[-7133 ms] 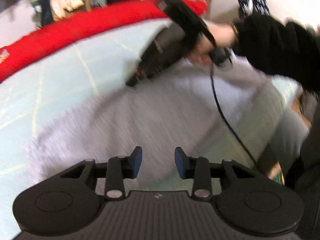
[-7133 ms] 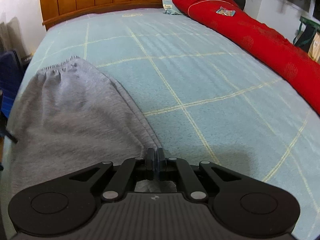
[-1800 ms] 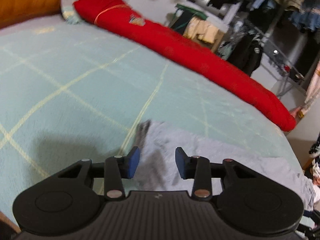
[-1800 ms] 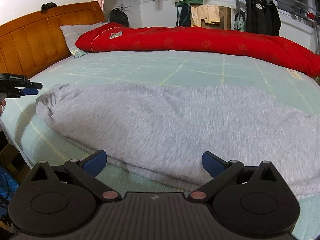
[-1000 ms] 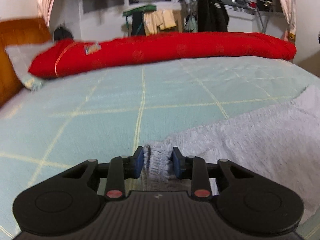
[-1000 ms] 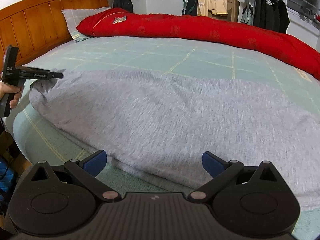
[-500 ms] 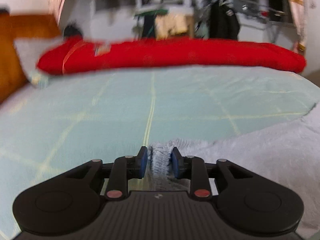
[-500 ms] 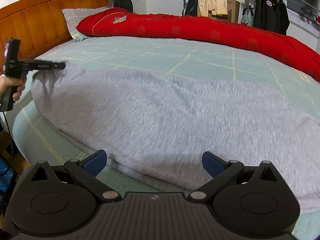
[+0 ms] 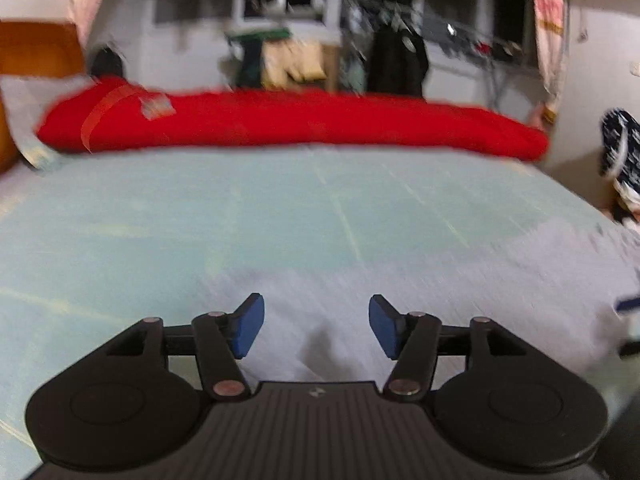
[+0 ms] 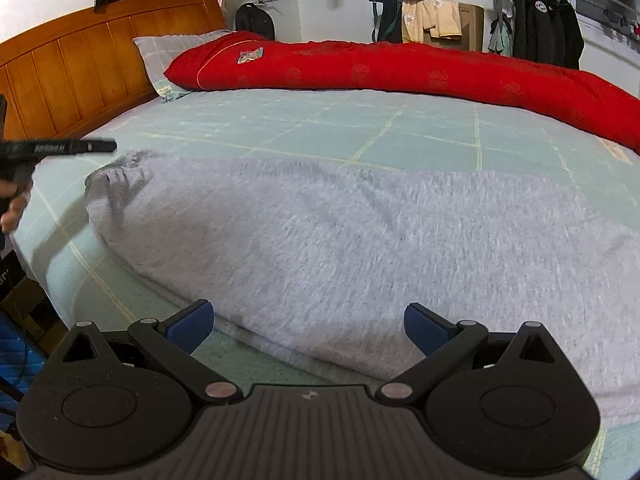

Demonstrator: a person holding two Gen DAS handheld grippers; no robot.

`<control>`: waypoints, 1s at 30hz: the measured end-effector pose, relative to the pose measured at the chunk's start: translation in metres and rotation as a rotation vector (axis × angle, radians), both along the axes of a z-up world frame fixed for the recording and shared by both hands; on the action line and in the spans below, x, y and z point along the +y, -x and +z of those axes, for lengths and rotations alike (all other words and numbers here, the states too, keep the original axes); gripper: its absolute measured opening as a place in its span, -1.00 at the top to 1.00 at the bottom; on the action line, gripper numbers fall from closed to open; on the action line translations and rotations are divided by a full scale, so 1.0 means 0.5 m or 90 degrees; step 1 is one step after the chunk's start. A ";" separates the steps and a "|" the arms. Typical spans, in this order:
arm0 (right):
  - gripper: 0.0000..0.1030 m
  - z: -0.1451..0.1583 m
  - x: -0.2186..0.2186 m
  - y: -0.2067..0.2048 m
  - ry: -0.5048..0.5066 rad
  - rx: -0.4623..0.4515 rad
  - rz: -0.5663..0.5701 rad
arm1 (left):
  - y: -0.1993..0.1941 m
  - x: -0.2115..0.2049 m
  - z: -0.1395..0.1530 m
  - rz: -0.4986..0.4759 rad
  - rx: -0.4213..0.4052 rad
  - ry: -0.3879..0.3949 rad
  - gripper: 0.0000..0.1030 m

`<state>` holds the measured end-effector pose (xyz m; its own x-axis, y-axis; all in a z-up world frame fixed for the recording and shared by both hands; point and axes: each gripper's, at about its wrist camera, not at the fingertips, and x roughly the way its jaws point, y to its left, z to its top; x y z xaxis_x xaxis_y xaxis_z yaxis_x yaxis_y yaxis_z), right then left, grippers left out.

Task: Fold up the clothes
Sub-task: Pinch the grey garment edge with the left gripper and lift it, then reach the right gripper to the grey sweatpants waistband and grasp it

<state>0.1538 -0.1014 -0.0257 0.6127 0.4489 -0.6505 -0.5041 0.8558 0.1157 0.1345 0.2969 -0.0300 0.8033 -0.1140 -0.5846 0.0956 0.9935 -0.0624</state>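
Grey trousers [image 10: 360, 240] lie stretched across the near part of the bed [image 10: 360, 120], on the pale green checked sheet, with the gathered waistband [image 10: 120, 172] at the left end and the rest running off to the right. A long red quilt [image 10: 400, 70] lies rolled along the far side, well apart from the cloth, with a pillow [image 10: 168, 56] against the wooden headboard [image 10: 80, 76] at the far left. The right gripper [image 10: 306, 322] hovers just above the near edge of the trousers with its blue pads spread wide and nothing between them. The left gripper [image 9: 316, 330] is likewise spread apart and empty, over the waistband end; its own view is blurred, so the cloth beneath it shows only as a grey smear. From the right view its tip [image 10: 96, 145] sits just beside the waistband, apart from it. Judging by how flat and long the garment lies, the step in hand is laying it out, and no crosswise fold is made yet. The next move probably calls for each tool to pinch one end's edge cleanly, taking all layers, then carry one end over the other without dragging the lower layer into wrinkles.
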 end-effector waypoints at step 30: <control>-1.00 0.003 -0.449 0.005 -0.121 -0.056 -0.370 | -0.017 -0.125 -0.041 0.064 0.066 0.050 -0.41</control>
